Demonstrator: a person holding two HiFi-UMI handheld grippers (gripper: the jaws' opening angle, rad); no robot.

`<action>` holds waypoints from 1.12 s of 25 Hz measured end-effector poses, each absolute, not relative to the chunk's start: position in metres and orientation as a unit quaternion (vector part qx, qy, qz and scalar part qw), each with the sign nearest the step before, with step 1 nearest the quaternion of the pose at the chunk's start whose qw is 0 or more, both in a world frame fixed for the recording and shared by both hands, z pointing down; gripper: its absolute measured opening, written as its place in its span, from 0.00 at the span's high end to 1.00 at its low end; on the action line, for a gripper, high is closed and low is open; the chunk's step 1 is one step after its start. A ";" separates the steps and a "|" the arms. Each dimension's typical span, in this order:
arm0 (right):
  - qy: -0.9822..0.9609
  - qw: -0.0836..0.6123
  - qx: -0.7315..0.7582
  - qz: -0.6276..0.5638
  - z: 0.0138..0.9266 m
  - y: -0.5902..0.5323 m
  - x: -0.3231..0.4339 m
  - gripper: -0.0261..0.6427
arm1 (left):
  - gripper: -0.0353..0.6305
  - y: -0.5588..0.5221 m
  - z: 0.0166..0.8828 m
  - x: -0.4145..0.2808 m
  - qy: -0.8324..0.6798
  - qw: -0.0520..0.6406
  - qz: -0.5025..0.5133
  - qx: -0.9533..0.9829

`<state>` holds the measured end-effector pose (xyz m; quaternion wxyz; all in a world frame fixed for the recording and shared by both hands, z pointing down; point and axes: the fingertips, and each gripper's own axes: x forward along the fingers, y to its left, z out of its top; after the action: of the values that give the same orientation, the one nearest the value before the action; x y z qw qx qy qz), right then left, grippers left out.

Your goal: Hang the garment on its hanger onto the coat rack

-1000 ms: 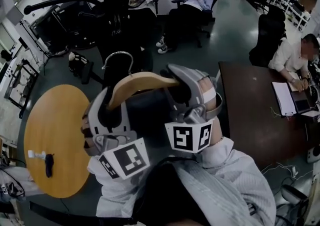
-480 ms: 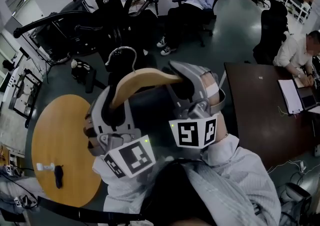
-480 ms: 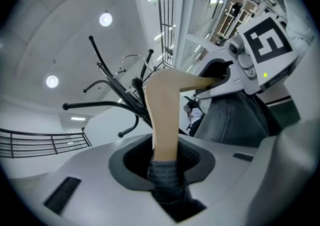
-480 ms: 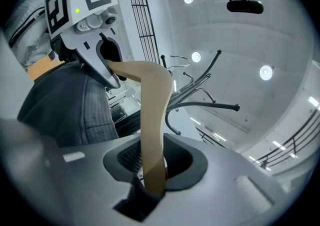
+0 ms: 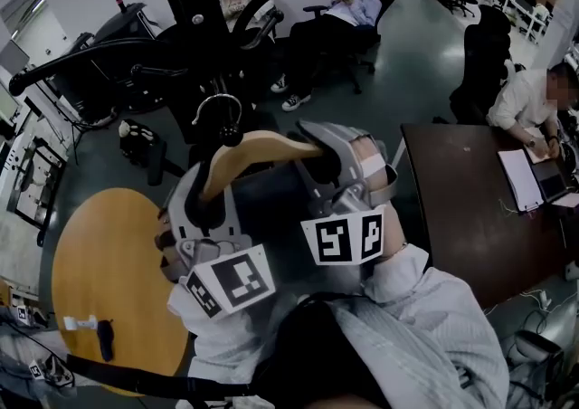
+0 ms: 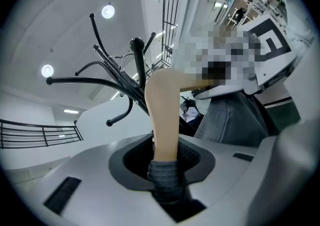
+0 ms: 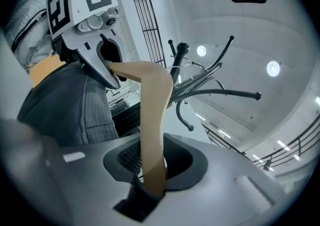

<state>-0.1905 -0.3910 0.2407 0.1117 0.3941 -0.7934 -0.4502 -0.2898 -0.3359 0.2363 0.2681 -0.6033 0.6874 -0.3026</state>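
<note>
Now my left tongs (image 5: 201,208) and right tongs (image 5: 336,163) each clamp one end of the curved pale wooden hanger (image 5: 256,148); dark grey garment (image 5: 271,208) drapes between them, black metal coat rack (image 5: 177,9) ahead of both

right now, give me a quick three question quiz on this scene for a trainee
1. Pick one. The left tongs and the right tongs are both shut on: A the wooden hanger; B a chair back; C a laptop.
2. True or false: in the head view, the round table lies on the left tongs' side.
3. Fill in: the coat rack is coloured ____.

Key: 1 A; 2 true; 3 black.
</note>
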 end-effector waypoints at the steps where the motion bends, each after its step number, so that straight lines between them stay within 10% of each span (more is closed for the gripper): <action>1: -0.795 0.115 0.393 -0.448 0.245 -0.395 -0.193 0.83 | 0.79 -0.340 0.241 -0.293 0.687 0.264 -0.304 -0.606; 28: -0.815 0.140 0.365 -0.428 0.290 -0.418 -0.208 0.83 | 0.79 -0.366 0.279 -0.303 0.663 0.284 -0.301 -0.624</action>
<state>-0.2081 -0.4177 0.2903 0.1396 0.3649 -0.8151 -0.4278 -0.3026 -0.3658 0.2788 0.2836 -0.6239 0.6632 -0.3008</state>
